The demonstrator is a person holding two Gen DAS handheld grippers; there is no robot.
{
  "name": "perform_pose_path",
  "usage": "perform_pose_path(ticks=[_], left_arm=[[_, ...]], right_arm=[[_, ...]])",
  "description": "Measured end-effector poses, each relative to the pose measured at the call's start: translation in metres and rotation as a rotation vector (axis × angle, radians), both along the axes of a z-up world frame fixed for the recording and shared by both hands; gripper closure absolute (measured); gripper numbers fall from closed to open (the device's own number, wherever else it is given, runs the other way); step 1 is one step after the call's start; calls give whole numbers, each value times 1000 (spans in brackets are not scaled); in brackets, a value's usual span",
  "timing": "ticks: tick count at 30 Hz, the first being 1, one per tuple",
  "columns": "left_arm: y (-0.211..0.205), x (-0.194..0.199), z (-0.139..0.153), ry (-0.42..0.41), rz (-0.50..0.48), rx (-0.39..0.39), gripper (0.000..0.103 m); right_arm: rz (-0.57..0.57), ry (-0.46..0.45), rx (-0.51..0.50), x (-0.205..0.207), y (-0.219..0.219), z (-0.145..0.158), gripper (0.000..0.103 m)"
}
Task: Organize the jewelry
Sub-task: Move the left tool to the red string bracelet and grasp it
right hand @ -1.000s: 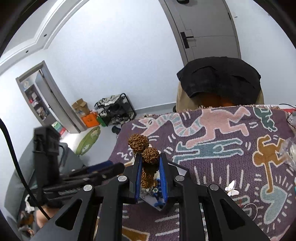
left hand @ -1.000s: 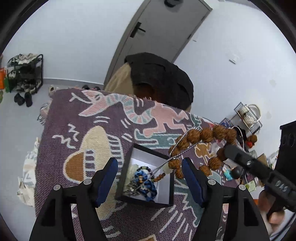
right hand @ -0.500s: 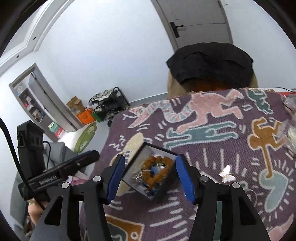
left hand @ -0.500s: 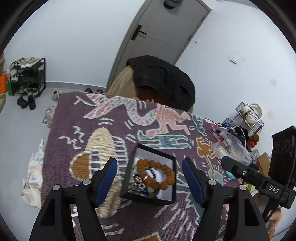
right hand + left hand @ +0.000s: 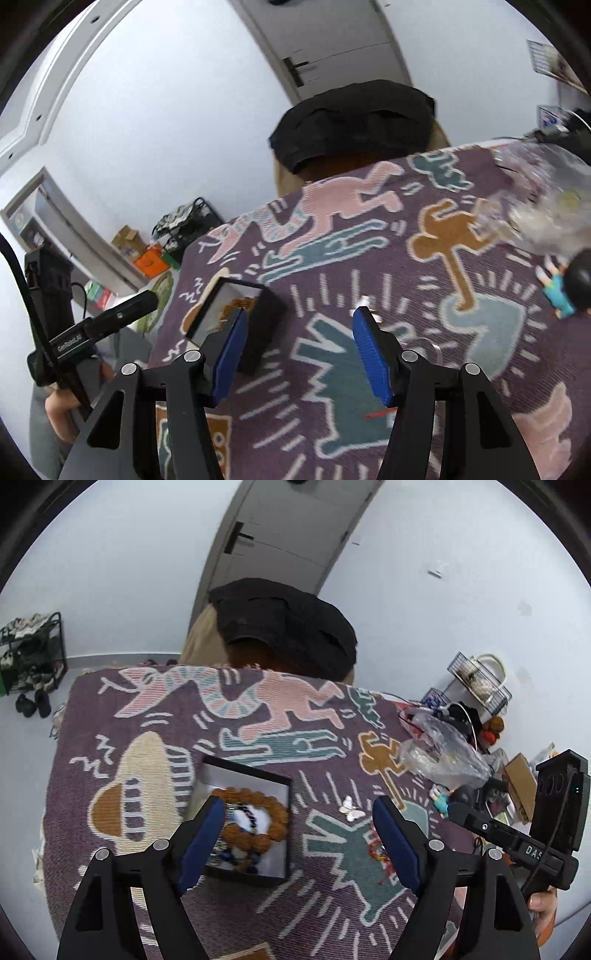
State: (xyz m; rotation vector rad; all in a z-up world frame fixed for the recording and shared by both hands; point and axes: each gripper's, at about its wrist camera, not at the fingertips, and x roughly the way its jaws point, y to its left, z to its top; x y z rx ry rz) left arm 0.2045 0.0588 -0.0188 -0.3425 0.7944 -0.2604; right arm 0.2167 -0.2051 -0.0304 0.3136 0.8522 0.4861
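Note:
A black jewelry box (image 5: 282, 786) sits on the patterned purple cloth (image 5: 258, 753). Inside it lies a brown bead bracelet (image 5: 258, 823) on top of blue and dark beads. A white butterfly piece (image 5: 351, 810) and a red string bracelet (image 5: 380, 853) lie on the cloth to the right of the box. My left gripper (image 5: 299, 834) is open and empty above the box's right edge. My right gripper (image 5: 297, 347) is open and empty; the box (image 5: 258, 332) is by its left finger. The butterfly (image 5: 365, 301) peeks above its right finger.
A clear plastic bag (image 5: 439, 753) and a small blue figure (image 5: 439, 801) lie at the cloth's right side. A chair with a black garment (image 5: 280, 627) stands behind the table. Clutter and a wire basket (image 5: 480, 683) sit at the far right.
The right gripper opened and dropped the brown bead bracelet into the box, then drew back to the right. The left gripper shifted right, so the box now sits under its left finger.

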Motion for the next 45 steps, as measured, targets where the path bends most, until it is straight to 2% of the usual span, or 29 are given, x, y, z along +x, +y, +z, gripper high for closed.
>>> perform_pose_path(ticks=[10, 17, 19, 23, 27, 34, 36, 37, 38, 39, 40, 45], left_arm=[[-64, 11, -10, 22, -91, 47, 21], [-114, 19, -33, 64, -170, 75, 22], [-128, 23, -42, 83, -193, 92, 26], [-153, 29, -62, 127, -229, 149, 44], [-166, 37, -83, 177, -240, 194, 57], [-184, 47, -112, 223, -249, 261, 64], [-191, 49, -119, 242, -259, 287, 71], [-193, 49, -121, 238, -258, 297, 71], [-197, 48, -121, 215, -261, 328, 75], [-199, 47, -121, 205, -263, 349, 92], [-200, 48, -122, 218, -269, 356, 96], [-193, 45, -115, 193, -282, 315, 96]], right_arm=[[-106, 44, 5, -10, -61, -27, 44], [-160, 66, 16, -16, -95, -43, 44], [-173, 75, 19, -17, -103, -48, 44], [-198, 93, 27, -18, -117, -60, 44], [-216, 107, 40, -19, -131, -70, 44], [-233, 123, 52, -20, -142, -81, 44], [-234, 130, 53, -20, -143, -85, 44], [-233, 133, 52, -19, -142, -86, 44], [-232, 138, 52, -18, -141, -88, 44], [-229, 143, 52, -17, -141, -90, 44], [-227, 145, 51, -16, -139, -91, 44], [-195, 156, 23, -9, -124, -96, 44]])
